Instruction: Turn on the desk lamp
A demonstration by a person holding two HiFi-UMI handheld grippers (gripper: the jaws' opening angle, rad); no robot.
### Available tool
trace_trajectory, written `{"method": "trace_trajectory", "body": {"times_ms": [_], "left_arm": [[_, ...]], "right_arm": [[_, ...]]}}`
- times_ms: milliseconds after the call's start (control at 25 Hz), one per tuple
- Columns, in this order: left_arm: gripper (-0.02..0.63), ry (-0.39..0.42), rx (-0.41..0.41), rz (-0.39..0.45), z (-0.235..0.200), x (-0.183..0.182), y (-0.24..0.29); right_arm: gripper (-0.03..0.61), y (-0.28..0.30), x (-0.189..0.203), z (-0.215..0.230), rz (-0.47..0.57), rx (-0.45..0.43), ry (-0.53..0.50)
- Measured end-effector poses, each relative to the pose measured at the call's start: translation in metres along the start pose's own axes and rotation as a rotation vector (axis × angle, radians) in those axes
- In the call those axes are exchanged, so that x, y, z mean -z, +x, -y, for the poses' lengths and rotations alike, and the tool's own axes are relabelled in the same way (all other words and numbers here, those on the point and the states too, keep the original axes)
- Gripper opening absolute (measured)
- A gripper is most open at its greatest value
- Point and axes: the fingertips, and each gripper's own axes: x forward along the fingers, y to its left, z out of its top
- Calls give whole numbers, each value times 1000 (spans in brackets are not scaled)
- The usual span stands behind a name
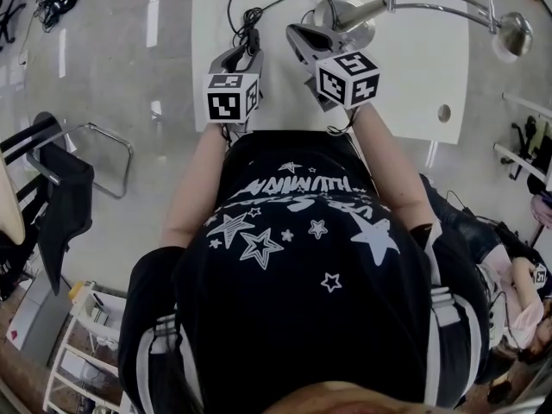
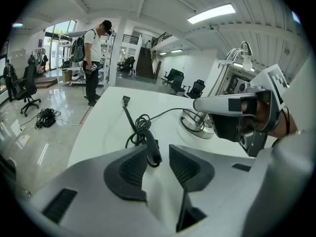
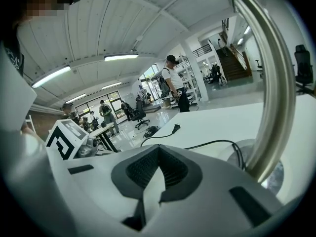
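Note:
A chrome desk lamp stands on the white table [image 1: 414, 93]: round base [image 1: 345, 20], arm running right to the head [image 1: 515, 33]. Its black cord [image 2: 140, 125] coils in front of the base [image 2: 197, 123] and carries a black inline switch [image 2: 152, 147]. My left gripper [image 2: 159, 152] is open, and the switch lies between its pads, close to the left pad. In the head view the left gripper [image 1: 244, 50] sits over the cord. My right gripper [image 3: 158, 149] is shut on nothing, just beside the lamp arm [image 3: 276, 98]; it also shows as the right gripper [image 1: 299, 34] by the base.
The unplugged plug [image 2: 125, 99] lies farther along the table. A cable hole [image 1: 444, 112] sits near the table's right edge. A black chair [image 1: 60, 179] stands on the floor at left. A person [image 2: 94, 58] stands in the hall beyond the table.

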Motion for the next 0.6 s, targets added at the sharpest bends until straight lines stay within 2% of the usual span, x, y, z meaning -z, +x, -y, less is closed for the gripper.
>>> {"method": "trace_trajectory", "body": {"times_ms": [240,600], "left_arm": [[129,-10,-10,-47,-4,4,8],[127,-16,22,-73,0,5,13]], "right_arm": [[5,7,2,2,-19,-2,3],[5,16,2,-4,-40,-5,-2]]}}
